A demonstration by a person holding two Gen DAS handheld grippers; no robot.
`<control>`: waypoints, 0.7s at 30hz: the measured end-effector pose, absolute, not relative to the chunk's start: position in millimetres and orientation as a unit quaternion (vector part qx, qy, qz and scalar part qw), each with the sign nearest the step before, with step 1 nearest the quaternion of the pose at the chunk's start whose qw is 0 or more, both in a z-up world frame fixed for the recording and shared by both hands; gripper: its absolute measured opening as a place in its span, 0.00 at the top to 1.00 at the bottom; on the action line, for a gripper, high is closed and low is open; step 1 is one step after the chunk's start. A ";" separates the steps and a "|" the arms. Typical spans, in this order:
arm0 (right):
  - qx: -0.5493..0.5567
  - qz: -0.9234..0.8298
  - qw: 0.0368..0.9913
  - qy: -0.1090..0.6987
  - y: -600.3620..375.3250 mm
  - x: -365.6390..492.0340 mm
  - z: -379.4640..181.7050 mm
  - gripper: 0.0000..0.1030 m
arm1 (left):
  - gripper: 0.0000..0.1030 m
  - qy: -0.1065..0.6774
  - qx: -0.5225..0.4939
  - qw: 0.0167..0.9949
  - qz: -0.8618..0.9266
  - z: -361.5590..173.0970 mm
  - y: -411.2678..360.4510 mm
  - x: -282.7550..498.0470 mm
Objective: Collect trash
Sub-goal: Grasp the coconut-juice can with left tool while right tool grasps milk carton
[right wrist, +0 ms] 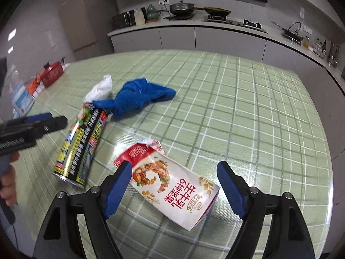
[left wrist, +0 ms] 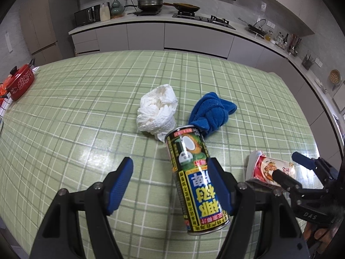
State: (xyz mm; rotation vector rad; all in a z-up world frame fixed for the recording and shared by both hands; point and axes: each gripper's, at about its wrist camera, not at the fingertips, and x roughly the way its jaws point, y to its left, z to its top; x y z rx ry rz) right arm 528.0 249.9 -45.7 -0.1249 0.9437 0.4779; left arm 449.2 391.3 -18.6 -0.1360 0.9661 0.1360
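Observation:
A black and yellow drink can [left wrist: 194, 183] lies on its side on the green checked table [left wrist: 86, 108]. It sits between the fingers of my left gripper [left wrist: 170, 161], close against the right finger, with a wide gap to the left finger; this gripper is open. A flattened white and red carton [right wrist: 172, 190] lies between the fingers of my right gripper [right wrist: 174, 164], which is open too. The right wrist view shows the can [right wrist: 82, 149] to the left with the left gripper [right wrist: 54, 119] beside it. A crumpled white paper towel [left wrist: 157, 112] lies past the can.
A blue cloth [left wrist: 212, 112] is bunched up beside the paper towel. A red pot [left wrist: 20, 84] and some packets stand at the table's left edge. Behind the table runs a kitchen counter [left wrist: 151, 19] with pans and a stove. A hand [right wrist: 8, 183] holds the left gripper.

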 end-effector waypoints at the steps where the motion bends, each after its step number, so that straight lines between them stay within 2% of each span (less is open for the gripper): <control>1: -0.059 0.228 0.858 0.456 249.5 526.0 -48.7 0.20 | 0.30 0.462 -0.067 0.882 0.068 -17.9 391.9 447.3; 10: 0.043 0.241 0.840 0.483 244.4 477.1 -46.5 0.20 | 0.30 0.460 -0.063 0.883 0.065 -17.9 392.9 439.5; 14: -0.016 0.199 0.866 0.459 262.7 468.7 -45.6 0.20 | 0.30 0.469 -0.059 0.880 0.048 -21.1 386.6 438.8; 21: -0.029 0.172 0.862 0.476 270.1 483.2 -61.9 0.20 | 0.30 0.487 -0.044 0.872 0.042 -38.0 372.4 453.9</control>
